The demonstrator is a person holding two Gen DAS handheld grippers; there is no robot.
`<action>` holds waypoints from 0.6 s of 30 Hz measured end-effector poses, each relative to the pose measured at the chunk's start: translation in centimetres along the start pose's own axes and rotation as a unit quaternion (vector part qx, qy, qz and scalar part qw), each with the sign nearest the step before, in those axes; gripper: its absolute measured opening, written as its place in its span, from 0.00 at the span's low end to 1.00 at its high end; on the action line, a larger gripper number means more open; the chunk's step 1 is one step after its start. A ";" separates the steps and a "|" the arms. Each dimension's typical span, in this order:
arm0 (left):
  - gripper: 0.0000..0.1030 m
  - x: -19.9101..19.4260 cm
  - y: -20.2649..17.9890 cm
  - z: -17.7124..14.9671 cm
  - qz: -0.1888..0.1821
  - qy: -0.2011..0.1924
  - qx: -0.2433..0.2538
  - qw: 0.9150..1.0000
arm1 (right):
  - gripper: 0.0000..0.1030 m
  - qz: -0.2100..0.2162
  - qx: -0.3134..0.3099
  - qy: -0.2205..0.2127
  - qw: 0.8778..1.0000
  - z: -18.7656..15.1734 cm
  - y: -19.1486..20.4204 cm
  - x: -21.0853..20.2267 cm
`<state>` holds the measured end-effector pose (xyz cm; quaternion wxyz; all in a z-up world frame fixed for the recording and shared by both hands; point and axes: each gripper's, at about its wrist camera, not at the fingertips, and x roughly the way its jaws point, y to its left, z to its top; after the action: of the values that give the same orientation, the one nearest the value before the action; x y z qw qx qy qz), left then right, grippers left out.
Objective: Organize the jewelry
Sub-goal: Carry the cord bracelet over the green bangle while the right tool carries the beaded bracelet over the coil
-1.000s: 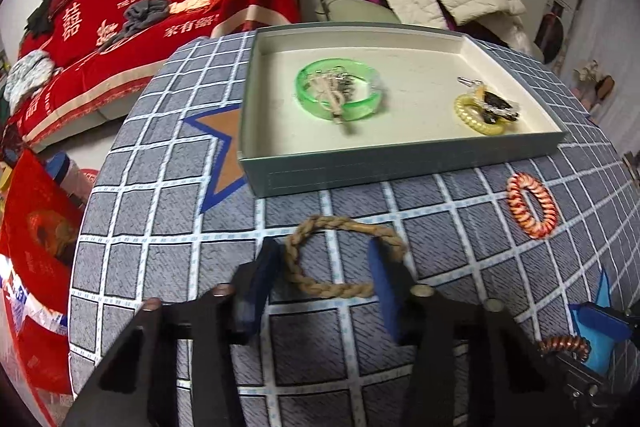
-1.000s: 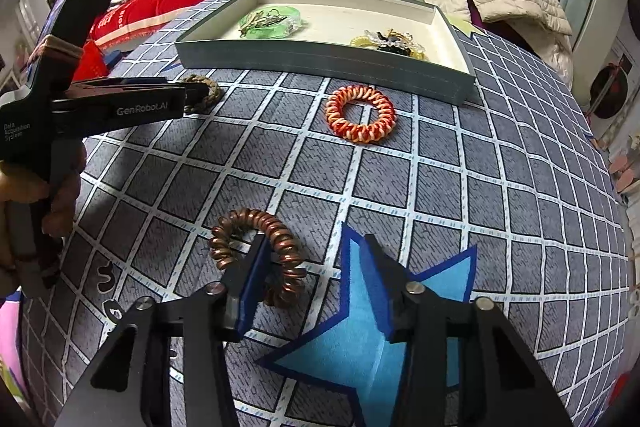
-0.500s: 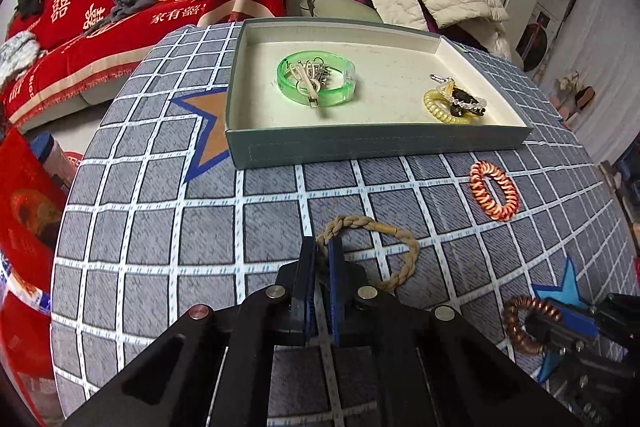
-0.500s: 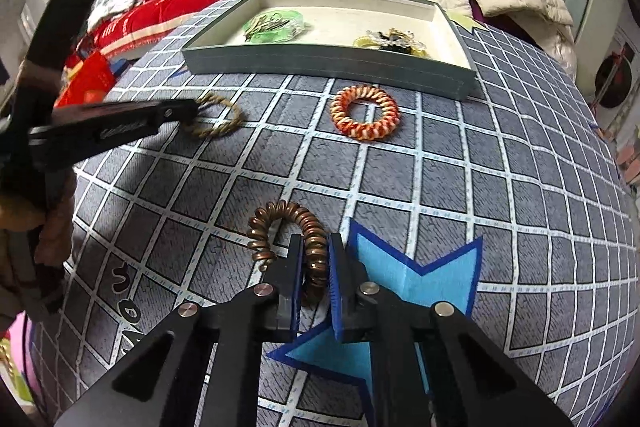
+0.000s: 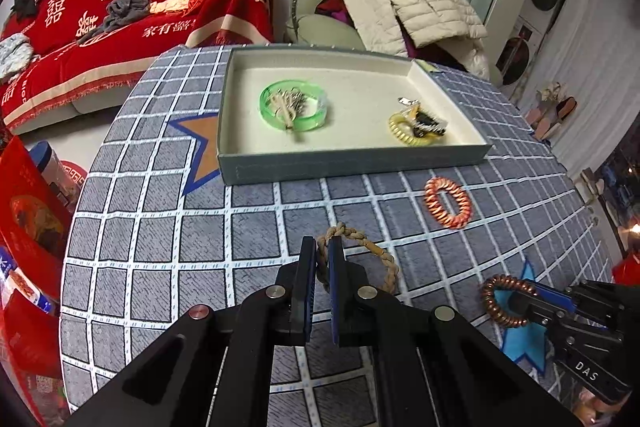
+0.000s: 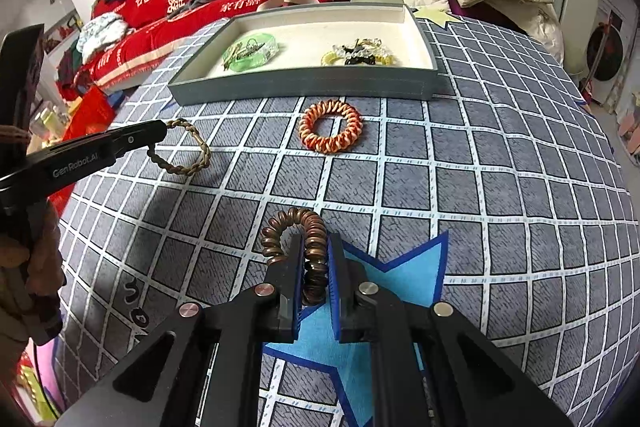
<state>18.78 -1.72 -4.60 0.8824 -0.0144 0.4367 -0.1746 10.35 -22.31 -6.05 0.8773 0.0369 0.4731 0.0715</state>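
My left gripper (image 5: pixel 321 247) is shut on a tan braided rope bracelet (image 5: pixel 380 253), lifted slightly above the table; the bracelet also shows in the right wrist view (image 6: pixel 188 151). My right gripper (image 6: pixel 315 247) is shut on a brown coil hair tie (image 6: pixel 298 227), also seen in the left wrist view (image 5: pixel 498 301). An orange coil hair tie (image 6: pixel 330 126) lies on the grid cloth in front of the grey tray (image 6: pixel 304 89). The tray holds a green bangle (image 5: pixel 293 103) and a yellow coil tie with black and clear pieces (image 5: pixel 416 125).
The round table (image 5: pixel 160 227) has a grey grid cloth with a blue star (image 6: pixel 400 279) and an orange star (image 5: pixel 200 143). A red-covered sofa (image 5: pixel 132 7) and a green armchair with a cream jacket (image 5: pixel 420 3) stand behind. Red bags (image 5: pixel 28 227) sit left of the table.
Both grippers closed from open onto their items a second ago. Since then both have lifted and drawn back a little, carrying the rope bracelet and the brown coil tie.
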 end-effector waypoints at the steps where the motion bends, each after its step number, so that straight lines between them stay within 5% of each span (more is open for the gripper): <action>1: 0.27 -0.2 -0.2 0.2 0.000 -0.003 0.001 1.000 | 0.12 0.001 0.001 -0.001 1.000 0.1 -0.1 -0.1; 18: 0.27 -2.4 -1.9 2.3 -0.010 -0.035 0.012 0.999 | 0.12 0.018 0.026 -0.034 0.999 2.8 -1.7 -2.2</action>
<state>18.72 -2.99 -1.00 0.8955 -0.0139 0.4031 -0.1880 11.63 -24.30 -2.92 0.8903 0.0703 0.4439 0.0738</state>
